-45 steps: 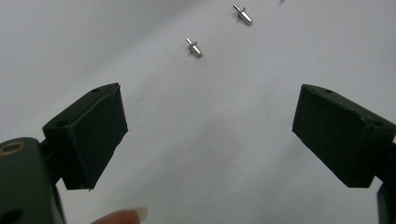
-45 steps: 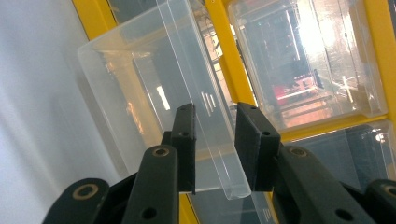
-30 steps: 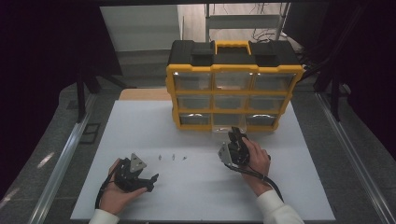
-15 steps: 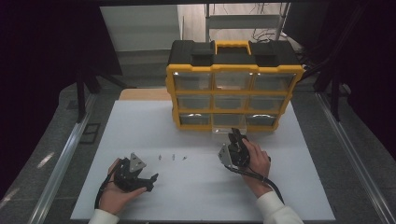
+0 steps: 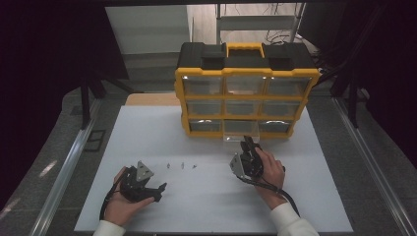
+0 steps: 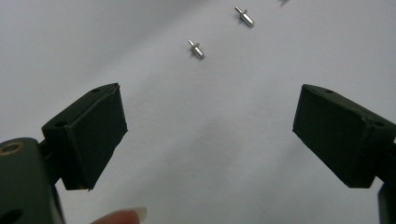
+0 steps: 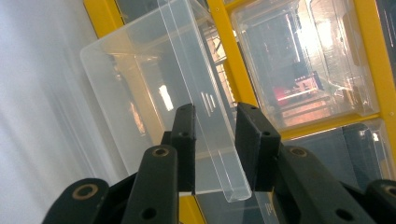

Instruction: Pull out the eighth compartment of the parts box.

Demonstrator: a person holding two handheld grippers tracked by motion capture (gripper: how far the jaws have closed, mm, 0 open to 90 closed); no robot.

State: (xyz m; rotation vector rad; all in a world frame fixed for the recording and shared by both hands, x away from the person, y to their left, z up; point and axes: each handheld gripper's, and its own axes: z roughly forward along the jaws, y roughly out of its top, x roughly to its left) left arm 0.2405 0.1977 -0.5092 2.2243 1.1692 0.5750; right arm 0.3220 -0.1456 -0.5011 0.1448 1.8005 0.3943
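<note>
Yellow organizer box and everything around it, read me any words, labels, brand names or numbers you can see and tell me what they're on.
No readable text anywhere.
Yellow organizer box: no legible brand or label.
Clear drawer: a few small raised marks on its front lip, too small to read.
Small metal pins: no markings.
White table: blank.

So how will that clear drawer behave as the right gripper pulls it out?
The clear drawer looks thin-walled, so probably light and slightly flexible. Its glossy front lip, between the right gripper jaws, may slip. It seems empty and partly out of the organizer, so it should slide easily.
</note>
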